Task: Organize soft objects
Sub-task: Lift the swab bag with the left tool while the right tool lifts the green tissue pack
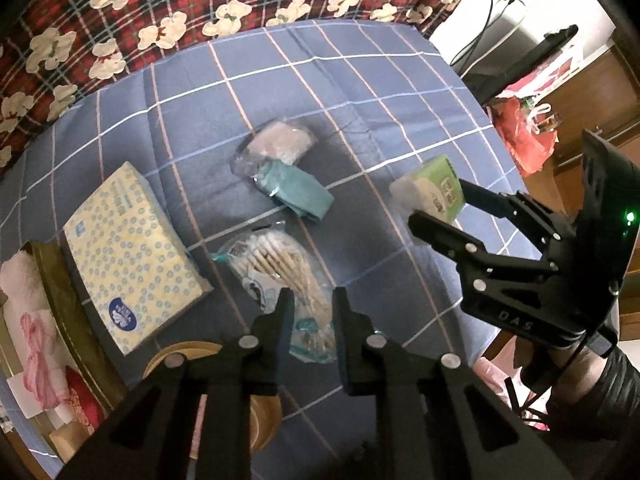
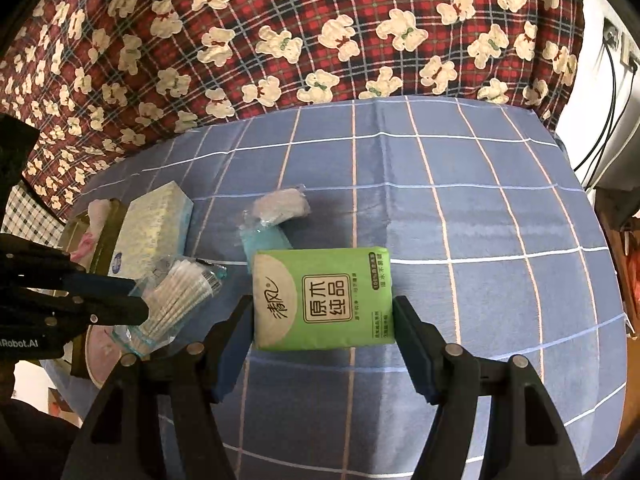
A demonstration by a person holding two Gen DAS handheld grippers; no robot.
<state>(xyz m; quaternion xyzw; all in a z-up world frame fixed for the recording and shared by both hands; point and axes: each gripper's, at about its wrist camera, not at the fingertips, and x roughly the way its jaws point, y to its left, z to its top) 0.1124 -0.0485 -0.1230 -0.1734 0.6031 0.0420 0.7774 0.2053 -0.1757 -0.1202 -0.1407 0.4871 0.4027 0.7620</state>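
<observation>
My right gripper (image 2: 323, 308) is shut on a green tissue pack (image 2: 324, 292), one pad on each short side; in the left wrist view that gripper (image 1: 438, 202) carries the pack (image 1: 428, 184) above the blue checked cloth. My left gripper (image 1: 313, 300) points down over a clear bag of cotton swabs (image 1: 276, 268). Only a narrow gap separates its jaws, and the bag shows flat through that gap, not pinched. From the right wrist the left gripper (image 2: 141, 297) hangs at the swab bag's (image 2: 180, 300) left end.
A yellow dotted tissue pack (image 1: 132, 256) leans on a gold tin (image 1: 52, 280) holding pink and white cloth. Wrapped teal and grey packets (image 1: 288, 168) lie mid-table. A round wooden lid (image 1: 256, 408) sits at the near edge. Bear-print plaid fabric (image 1: 160, 12) backs the table.
</observation>
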